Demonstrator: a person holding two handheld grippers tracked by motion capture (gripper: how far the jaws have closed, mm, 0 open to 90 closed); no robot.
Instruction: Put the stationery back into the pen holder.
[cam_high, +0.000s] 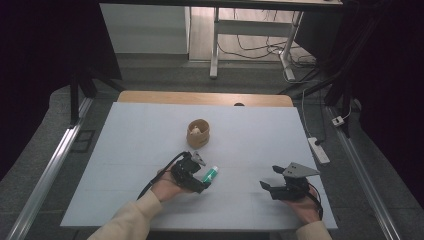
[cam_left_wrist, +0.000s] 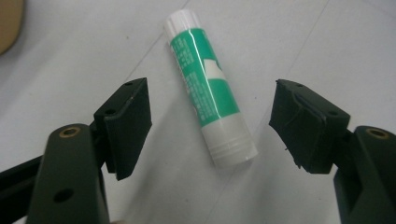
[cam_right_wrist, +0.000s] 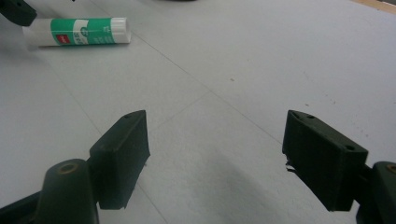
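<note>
A green and white glue stick (cam_high: 210, 174) lies flat on the white table sheet (cam_high: 125, 150). In the left gripper view the glue stick (cam_left_wrist: 209, 88) lies between the two black jaws, its white end nearest the camera, with bare sheet on both sides of it. My left gripper (cam_high: 202, 174) (cam_left_wrist: 210, 126) is open around it and neither pad touches it. My right gripper (cam_high: 270, 177) (cam_right_wrist: 215, 154) rests low over the sheet at the front right, open, with nothing between its jaws. From there the glue stick (cam_right_wrist: 77, 31) shows far off at the upper left.
A round wooden cup (cam_high: 198, 133) with a small pale thing inside stands behind the left gripper, mid-table; its edge (cam_left_wrist: 9, 23) shows in the left gripper view. A wooden table edge (cam_high: 205, 98) runs along the back. A power strip (cam_high: 318, 150) lies on the floor at the right.
</note>
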